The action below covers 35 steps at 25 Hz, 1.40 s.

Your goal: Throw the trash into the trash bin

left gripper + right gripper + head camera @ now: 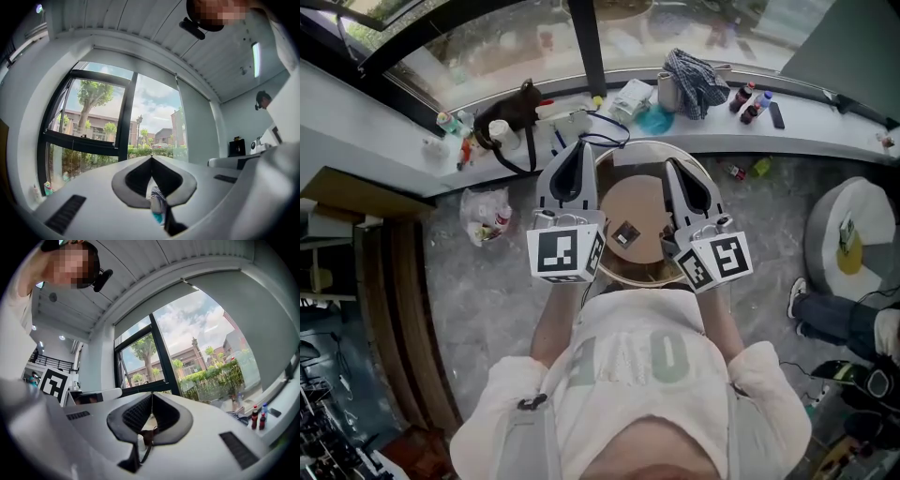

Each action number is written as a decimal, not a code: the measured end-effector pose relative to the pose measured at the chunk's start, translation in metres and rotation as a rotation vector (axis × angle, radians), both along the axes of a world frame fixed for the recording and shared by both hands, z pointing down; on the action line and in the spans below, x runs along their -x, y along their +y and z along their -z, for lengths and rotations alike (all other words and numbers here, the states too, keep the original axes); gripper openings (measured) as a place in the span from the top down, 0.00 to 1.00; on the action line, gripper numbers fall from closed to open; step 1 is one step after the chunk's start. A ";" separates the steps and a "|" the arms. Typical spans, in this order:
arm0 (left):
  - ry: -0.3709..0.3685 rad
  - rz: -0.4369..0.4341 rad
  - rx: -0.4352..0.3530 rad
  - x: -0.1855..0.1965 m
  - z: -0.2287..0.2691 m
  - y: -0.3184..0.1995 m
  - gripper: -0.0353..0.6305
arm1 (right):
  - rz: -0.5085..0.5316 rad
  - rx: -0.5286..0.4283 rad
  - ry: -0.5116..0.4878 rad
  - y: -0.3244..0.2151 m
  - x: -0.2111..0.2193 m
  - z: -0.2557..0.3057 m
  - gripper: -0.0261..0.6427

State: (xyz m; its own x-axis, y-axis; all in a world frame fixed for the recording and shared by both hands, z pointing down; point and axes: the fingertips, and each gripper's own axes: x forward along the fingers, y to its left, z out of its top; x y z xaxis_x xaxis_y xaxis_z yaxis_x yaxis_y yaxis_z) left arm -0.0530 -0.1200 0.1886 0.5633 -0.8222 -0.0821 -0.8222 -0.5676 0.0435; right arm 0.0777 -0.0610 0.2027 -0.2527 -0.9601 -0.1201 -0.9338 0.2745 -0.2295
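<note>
**Trash bin and both grippers, head view with the two gripper views.** The trash bin (661, 145), round with a pale rim and a brown inside, stands on the grey floor straight below the person's hands. A small dark square piece (625, 234) lies inside it, near the middle (what it is cannot be made out).

The left gripper (577, 143) (151, 158) is held over the bin's left rim. Its jaws are pressed together tip to tip, with nothing pinched between them. The right gripper (669, 162) (151, 395) is held over the bin's right half. Its jaws are likewise pressed together and hold nothing. Each carries its marker cube (565, 251) at the end nearest the person.

On the floor to the left of the bin, apart from it, lies a clear plastic bag (486, 216) with contents. Beyond the bin runs the window sill (825, 122). It bears a black soft toy (511, 117) beyond and left of the bin, a checked cloth (694, 80) beyond and slightly right, and two small red-capped bottles (748, 101) (258, 417) further right.
</note>
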 end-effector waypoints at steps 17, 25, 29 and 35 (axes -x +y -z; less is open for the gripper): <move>0.060 -0.010 0.009 -0.011 0.003 0.002 0.93 | -0.031 0.036 0.023 0.006 -0.023 -0.008 0.94; 0.058 -0.016 0.115 -0.019 -0.044 -0.001 0.93 | -0.040 0.115 0.055 0.015 -0.032 -0.031 0.94; 0.013 -0.061 0.226 -0.033 -0.092 0.005 0.81 | -0.046 0.192 0.066 0.026 -0.044 -0.057 0.94; -0.099 -0.085 0.384 -0.047 -0.177 0.012 0.62 | -0.024 0.313 0.091 0.033 -0.055 -0.099 0.94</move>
State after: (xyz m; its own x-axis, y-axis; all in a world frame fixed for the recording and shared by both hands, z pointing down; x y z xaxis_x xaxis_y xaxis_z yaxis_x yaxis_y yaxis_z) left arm -0.0061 -0.1079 0.3660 0.6207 -0.7323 0.2801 -0.7835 -0.5918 0.1892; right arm 0.1330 -0.0276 0.3022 -0.2254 -0.9527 0.2041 -0.9597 0.1811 -0.2147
